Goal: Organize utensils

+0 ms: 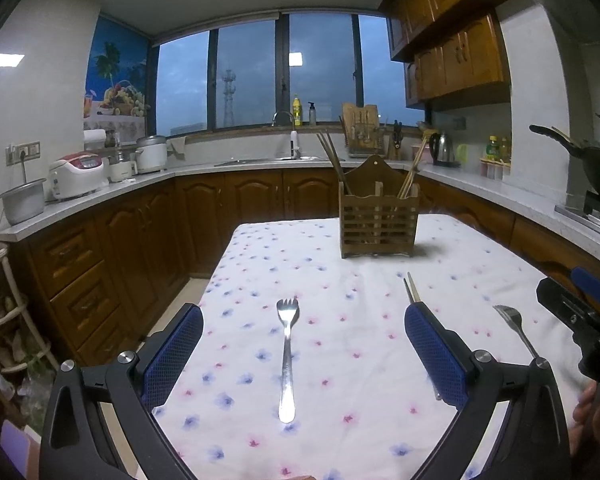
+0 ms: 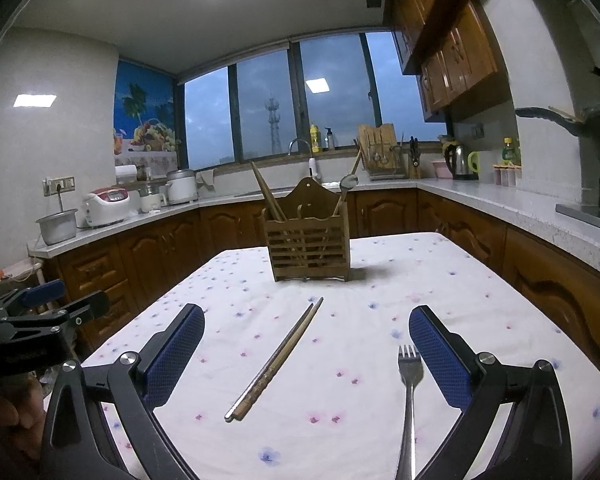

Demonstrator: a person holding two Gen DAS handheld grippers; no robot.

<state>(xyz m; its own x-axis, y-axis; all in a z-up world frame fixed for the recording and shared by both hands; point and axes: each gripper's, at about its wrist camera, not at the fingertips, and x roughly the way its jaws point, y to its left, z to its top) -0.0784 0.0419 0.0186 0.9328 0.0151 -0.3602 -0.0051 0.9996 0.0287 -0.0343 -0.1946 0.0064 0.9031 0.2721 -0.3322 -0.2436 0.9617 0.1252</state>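
Nearest, the left gripper [image 1: 303, 330] is held with its jaws wide apart above a fork [image 1: 287, 360] lying flat on the flowered tablecloth [image 1: 340, 280], tines pointing away. Likewise, the right gripper [image 2: 306, 330] is spread wide, nothing held; a pair of chopsticks [image 2: 275, 360] is seen lying slantwise between its fingers, and a second fork [image 2: 409, 396] just beside the right finger [image 2: 440, 356]. Farther back, a wooden holder [image 2: 308, 242] is set upright on the table, with chopsticks standing in it.

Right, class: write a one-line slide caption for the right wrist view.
Open right gripper hovers over chopsticks and a fork before the wooden utensil holder.
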